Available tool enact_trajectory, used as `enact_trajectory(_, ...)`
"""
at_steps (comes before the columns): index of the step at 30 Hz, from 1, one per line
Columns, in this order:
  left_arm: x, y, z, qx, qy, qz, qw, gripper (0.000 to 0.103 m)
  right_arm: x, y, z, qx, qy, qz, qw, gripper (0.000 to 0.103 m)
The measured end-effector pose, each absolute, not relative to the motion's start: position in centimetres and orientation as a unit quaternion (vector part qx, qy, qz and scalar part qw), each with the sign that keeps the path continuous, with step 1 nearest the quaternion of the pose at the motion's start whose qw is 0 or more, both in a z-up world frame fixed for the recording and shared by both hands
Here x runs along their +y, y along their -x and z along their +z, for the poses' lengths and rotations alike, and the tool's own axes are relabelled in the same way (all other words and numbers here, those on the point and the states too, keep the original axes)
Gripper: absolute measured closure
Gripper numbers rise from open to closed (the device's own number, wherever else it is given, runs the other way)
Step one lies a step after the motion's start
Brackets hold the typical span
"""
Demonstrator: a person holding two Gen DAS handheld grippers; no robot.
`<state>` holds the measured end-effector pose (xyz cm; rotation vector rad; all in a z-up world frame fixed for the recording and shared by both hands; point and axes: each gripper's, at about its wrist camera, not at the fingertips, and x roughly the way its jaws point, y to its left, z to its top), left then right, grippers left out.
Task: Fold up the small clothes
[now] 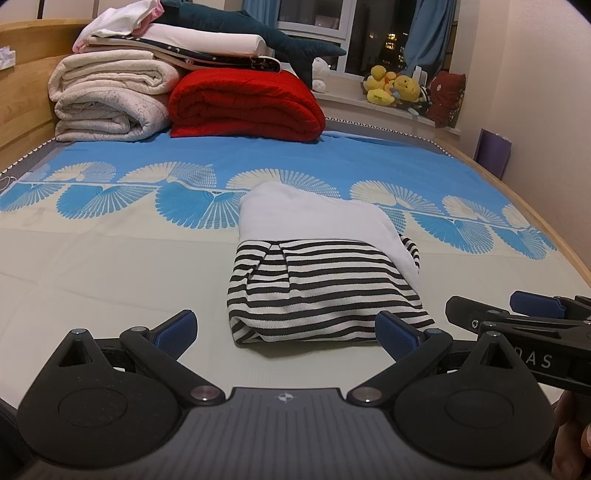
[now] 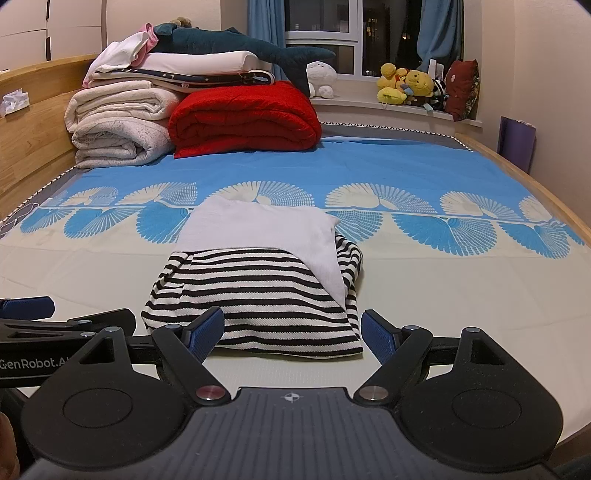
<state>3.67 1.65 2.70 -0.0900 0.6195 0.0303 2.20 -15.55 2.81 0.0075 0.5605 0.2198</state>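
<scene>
The folded striped garment (image 2: 255, 295) is laid directly ahead of the spread right tongs (image 2: 293, 332), the spread left tongs (image 1: 284, 334) being offset leftward.

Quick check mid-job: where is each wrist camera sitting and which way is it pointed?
Left wrist: on the open left claw, low over the bed, facing the striped garment; right claw and a hand at its right edge.
Right wrist: on the open right claw, facing likewise; left claw at its left edge.
Shared: garment, red blanket, window.
</scene>
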Motion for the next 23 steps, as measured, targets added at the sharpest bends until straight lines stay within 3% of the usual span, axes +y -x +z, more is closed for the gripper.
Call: enact_trajectory(23,1.50,-3.66,2.41,0.308,0.046,0.015,0.950,0.001,-15.42,-2.14,2.60,0.278,-0.004,0.107,0.955,0.021)
